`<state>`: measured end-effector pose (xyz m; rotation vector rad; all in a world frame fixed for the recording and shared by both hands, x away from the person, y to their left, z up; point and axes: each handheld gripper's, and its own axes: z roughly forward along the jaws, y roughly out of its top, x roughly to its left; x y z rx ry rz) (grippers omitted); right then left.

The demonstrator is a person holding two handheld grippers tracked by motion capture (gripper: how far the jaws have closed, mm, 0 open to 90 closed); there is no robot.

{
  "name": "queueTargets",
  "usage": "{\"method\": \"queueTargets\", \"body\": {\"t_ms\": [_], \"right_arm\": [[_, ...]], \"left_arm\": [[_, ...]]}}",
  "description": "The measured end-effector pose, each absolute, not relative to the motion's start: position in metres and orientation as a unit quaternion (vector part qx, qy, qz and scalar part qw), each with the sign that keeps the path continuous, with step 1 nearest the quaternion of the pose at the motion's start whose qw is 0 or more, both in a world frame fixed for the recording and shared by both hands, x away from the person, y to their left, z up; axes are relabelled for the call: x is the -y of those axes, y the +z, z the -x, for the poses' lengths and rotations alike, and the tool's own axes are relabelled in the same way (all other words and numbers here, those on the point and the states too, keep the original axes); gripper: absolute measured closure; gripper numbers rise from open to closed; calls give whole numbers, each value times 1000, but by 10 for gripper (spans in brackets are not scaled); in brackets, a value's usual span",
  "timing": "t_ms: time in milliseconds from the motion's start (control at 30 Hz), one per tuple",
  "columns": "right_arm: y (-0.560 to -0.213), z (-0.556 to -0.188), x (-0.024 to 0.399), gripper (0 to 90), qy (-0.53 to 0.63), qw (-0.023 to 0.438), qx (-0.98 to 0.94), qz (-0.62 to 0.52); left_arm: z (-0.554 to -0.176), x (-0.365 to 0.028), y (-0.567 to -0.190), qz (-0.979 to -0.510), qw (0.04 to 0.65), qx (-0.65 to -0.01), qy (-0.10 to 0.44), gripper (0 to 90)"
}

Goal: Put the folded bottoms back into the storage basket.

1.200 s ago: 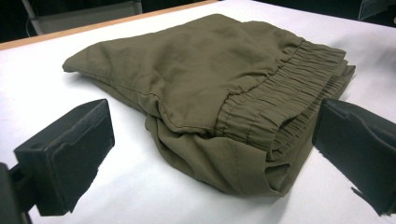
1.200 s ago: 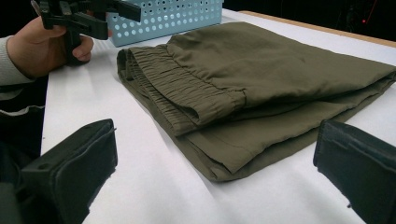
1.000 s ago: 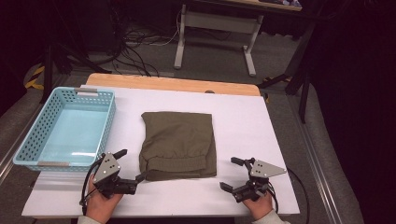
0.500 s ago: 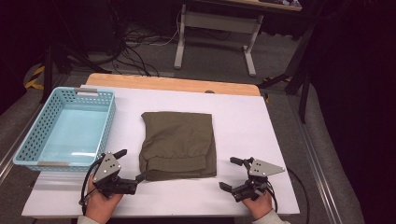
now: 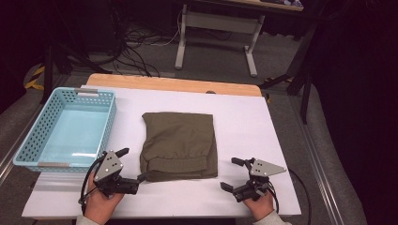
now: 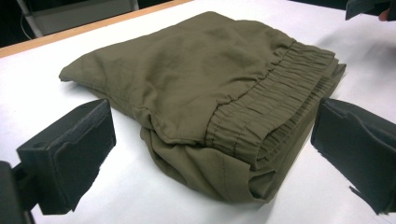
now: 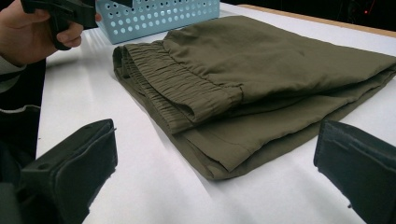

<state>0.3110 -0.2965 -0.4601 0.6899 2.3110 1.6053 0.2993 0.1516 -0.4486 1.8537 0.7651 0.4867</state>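
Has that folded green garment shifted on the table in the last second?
No. The folded garment lies in the same spot beside the blue basket, judged in the high view.

High view overhead; gripper views low, sharing trousers (image 5: 179,145).

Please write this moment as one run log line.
left gripper: open, beside folded olive trousers | right gripper: open, apart | basket: empty

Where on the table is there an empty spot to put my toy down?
The widest bare patch of the white table lies right of the folded green trousers, up to the far wooden edge. A narrower strip runs between the trousers and the blue basket. The near edge is crowded: the left gripper and right gripper flank the trousers there.
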Motion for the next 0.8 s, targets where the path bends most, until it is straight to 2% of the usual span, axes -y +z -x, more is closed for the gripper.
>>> {"method": "queueTargets", "body": {"t_ms": [800], "right_arm": [[-459, -314, 298, 0, 545, 124, -793, -244]], "left_arm": [[-315, -140, -431, -775, 511, -321, 185, 6]]}}
